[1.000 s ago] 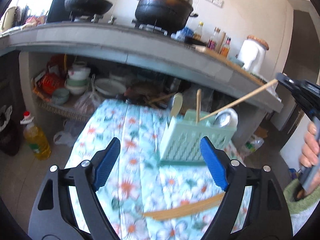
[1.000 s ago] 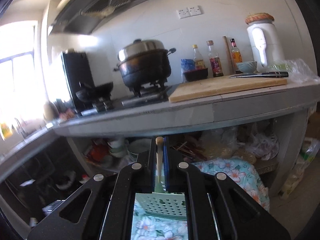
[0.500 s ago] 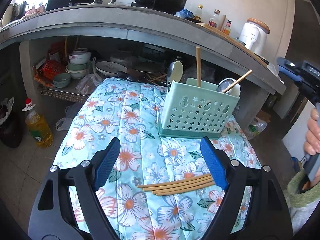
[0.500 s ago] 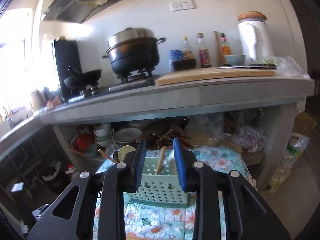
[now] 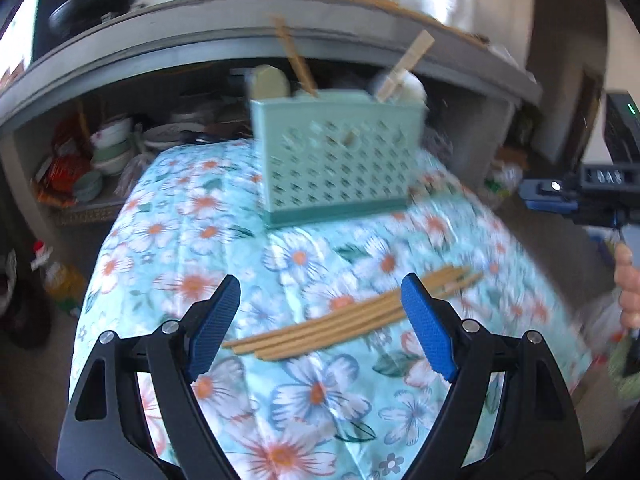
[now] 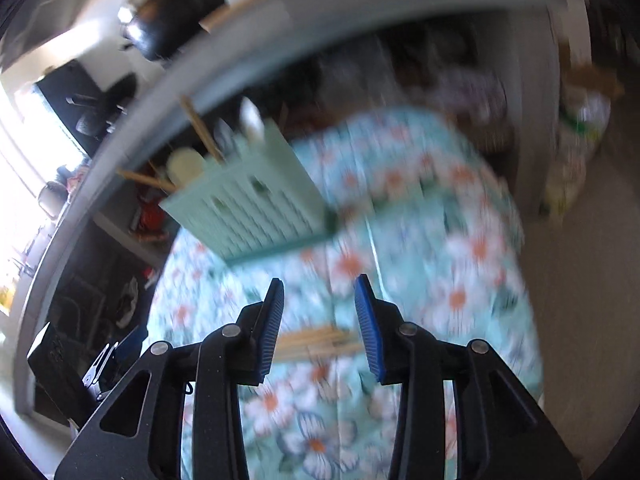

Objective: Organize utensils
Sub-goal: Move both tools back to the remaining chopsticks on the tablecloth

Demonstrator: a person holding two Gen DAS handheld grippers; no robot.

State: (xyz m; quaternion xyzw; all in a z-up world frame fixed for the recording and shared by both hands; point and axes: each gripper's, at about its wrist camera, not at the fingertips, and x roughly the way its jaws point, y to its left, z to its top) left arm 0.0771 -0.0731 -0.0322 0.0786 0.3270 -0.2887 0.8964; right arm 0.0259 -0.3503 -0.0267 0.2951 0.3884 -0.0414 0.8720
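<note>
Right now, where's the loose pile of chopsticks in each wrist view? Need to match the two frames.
Left wrist: chopsticks lie flat on the floral cloth, lower centre, between the open left tool's blue pads.
Right wrist: chopsticks sit low centre, blurred, just beyond the gap of the open right tool.
Shared landmark: the green utensil basket, standing behind the pile in both views.

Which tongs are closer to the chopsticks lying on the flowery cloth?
Right, I think. The right tongs hang open just over the chopsticks; the left tongs frame them from slightly farther back.
</note>
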